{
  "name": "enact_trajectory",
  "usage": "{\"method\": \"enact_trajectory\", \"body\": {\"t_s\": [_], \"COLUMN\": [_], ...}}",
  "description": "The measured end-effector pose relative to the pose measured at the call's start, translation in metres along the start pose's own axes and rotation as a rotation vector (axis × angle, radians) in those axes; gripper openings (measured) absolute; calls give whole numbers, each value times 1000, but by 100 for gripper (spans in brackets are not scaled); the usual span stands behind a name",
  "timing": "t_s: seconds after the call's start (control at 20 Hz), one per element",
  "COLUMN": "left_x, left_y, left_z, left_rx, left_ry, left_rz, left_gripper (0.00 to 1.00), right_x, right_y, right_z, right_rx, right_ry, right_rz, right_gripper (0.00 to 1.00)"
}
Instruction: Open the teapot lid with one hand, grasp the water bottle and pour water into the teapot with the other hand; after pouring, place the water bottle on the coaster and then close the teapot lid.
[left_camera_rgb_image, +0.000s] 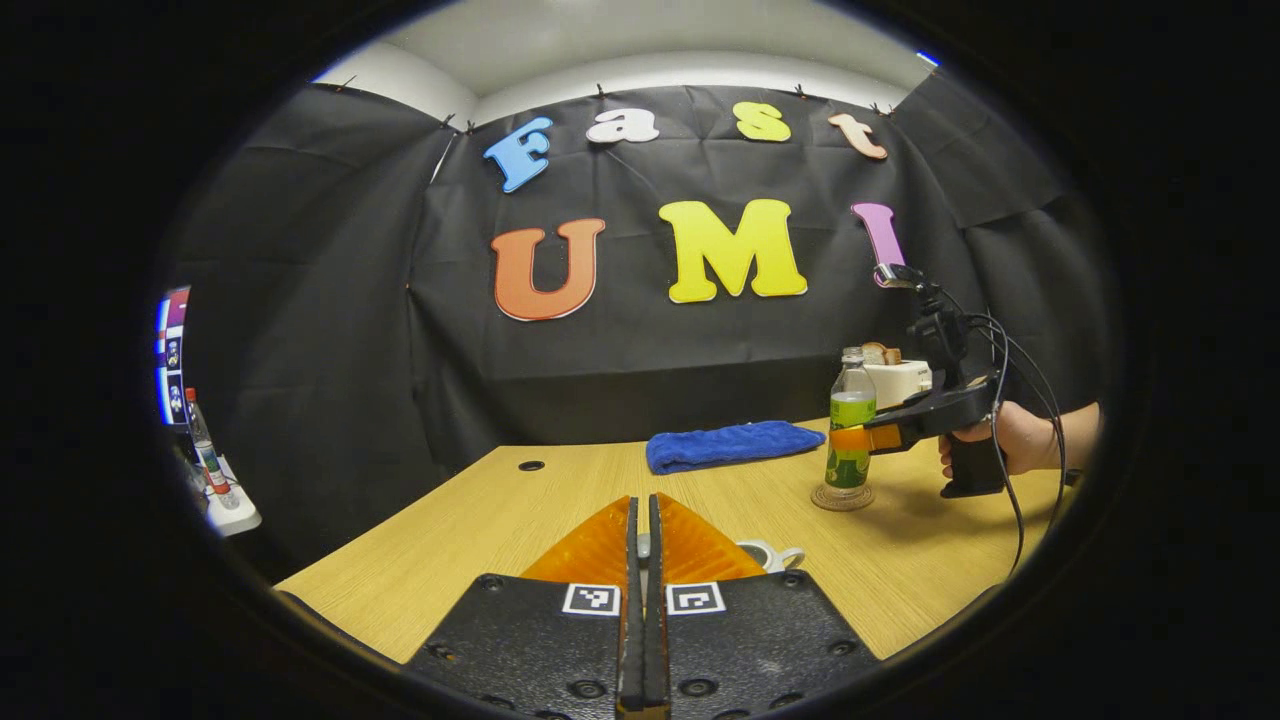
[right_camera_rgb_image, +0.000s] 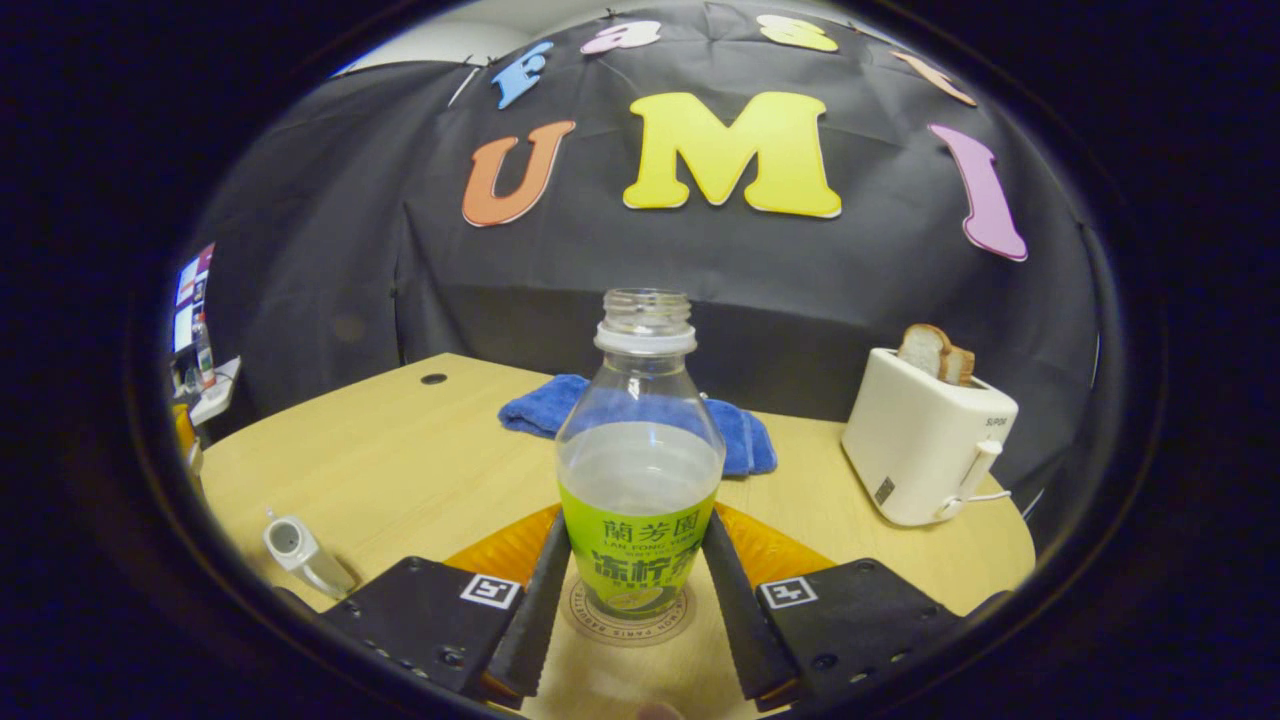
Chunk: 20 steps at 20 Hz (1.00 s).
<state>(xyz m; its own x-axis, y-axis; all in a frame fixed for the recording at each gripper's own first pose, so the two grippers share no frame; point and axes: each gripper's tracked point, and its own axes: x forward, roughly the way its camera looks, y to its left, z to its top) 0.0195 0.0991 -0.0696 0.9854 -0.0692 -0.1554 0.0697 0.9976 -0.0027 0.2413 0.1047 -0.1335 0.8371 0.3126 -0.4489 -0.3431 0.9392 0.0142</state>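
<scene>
teapot (left_camera_rgb_image: 770, 553) mostly hidden behind left fingers (left_camera_rgb_image: 690, 550)

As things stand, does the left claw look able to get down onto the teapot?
Probably yes. The left claw is shut, with a white teapot part showing just past its tips; nothing lies between. The water bottle and right claw stand well off to the side.

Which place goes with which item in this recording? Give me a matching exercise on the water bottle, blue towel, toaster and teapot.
Items:
1. water bottle
2. blue towel
3. toaster
4. teapot

Places:
A. on the table's right side, with bread slices in it
B. lying flat behind the bottle
C. at the table's near left edge in the right gripper view
D. standing on the coaster, between the right gripper's jaws

Pairs: 1-D, 2-B, 3-A, 4-C
</scene>
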Motion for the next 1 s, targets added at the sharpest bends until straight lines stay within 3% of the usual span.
{"method": "enact_trajectory", "body": {"t_s": [0.25, 0.45, 0.8, 1.0], "left_x": [1, 5, 15, 32], "left_y": [0, -5, -30, -53], "left_z": [0, -5, -9, -5], "left_rx": [1, -11, -21, -40], "left_ry": [0, 12, 5, 0], "left_rz": [1, -2, -7, -28], "left_gripper": [3, 3, 3, 3], "right_x": [2, -5, -82, -139], "right_y": [-1, 2, -19, -27], "right_z": [-3, -6, -21, -30], "right_rx": [7, -5, 33, -16], "right_ry": [10, 14, -79, -167], "right_rz": [-12, -10, -66, -105], "right_gripper": [73, 98, 97, 99]}}
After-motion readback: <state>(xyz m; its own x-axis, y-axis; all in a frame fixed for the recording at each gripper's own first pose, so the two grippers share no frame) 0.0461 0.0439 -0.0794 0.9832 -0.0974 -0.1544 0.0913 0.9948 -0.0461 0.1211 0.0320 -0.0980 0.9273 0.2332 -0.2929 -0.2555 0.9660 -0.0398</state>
